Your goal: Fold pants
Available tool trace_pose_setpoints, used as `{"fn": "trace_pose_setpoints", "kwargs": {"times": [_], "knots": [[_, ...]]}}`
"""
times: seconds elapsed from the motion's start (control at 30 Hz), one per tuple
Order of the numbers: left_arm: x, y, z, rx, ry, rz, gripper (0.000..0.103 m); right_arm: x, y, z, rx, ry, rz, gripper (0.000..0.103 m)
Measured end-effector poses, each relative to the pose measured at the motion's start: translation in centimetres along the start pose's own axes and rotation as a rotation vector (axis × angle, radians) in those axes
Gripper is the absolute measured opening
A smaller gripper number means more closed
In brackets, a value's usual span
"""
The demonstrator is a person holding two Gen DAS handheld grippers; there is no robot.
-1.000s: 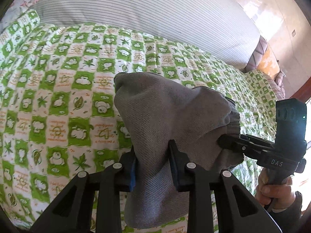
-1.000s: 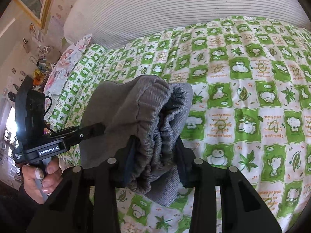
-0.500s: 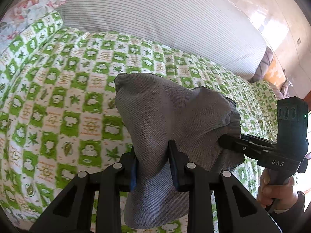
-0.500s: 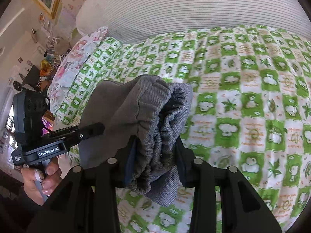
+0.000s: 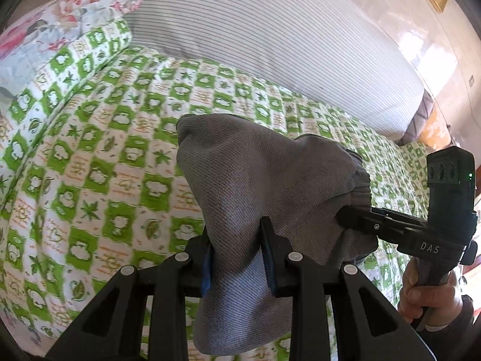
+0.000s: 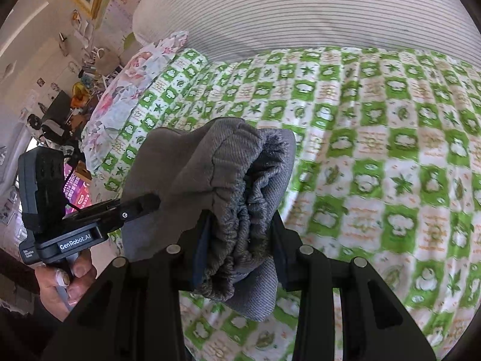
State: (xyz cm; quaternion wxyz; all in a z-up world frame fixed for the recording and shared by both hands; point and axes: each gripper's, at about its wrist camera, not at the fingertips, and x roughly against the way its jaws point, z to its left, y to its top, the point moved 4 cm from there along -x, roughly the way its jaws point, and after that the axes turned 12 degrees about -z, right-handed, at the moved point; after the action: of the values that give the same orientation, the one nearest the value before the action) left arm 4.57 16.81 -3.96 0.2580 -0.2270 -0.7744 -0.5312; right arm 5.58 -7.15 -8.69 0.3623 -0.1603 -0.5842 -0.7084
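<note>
two hand-held grippers hold the gray pants (image 5: 258,186) up over the bed (image 5: 99,162). the left hand-held gripper (image 5: 237,255) is squeezed onto a plain fold of cloth. the right hand-held gripper (image 6: 237,240) is squeezed onto the bunched stretchy waist. the pants hang over the green checked blanket (image 6: 390,156), near the flowered pillow (image 6: 120,105) at the bed's end.

Ahead of and below the left gripper (image 5: 236,258) the green checked bedspread (image 5: 99,180) lay bare, giving open passage. The grey pants (image 5: 255,186) bunched between it and the right gripper (image 6: 240,249) blocked the gap. Farther ahead a striped bolster (image 6: 300,15) closed the way; a floral pillow (image 6: 120,99) crowded the left gripper's far left.
</note>
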Motion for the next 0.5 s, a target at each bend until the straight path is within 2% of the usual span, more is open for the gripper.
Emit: {"fn": "trace_pose_setpoints", "kwargs": {"times": [0.5], "knots": [[-1.0, 3.4, 6.0, 0.082, 0.064, -0.03, 0.027, -7.3, 3.8, 3.1, 0.052, 0.045, 0.027, 0.039]]}}
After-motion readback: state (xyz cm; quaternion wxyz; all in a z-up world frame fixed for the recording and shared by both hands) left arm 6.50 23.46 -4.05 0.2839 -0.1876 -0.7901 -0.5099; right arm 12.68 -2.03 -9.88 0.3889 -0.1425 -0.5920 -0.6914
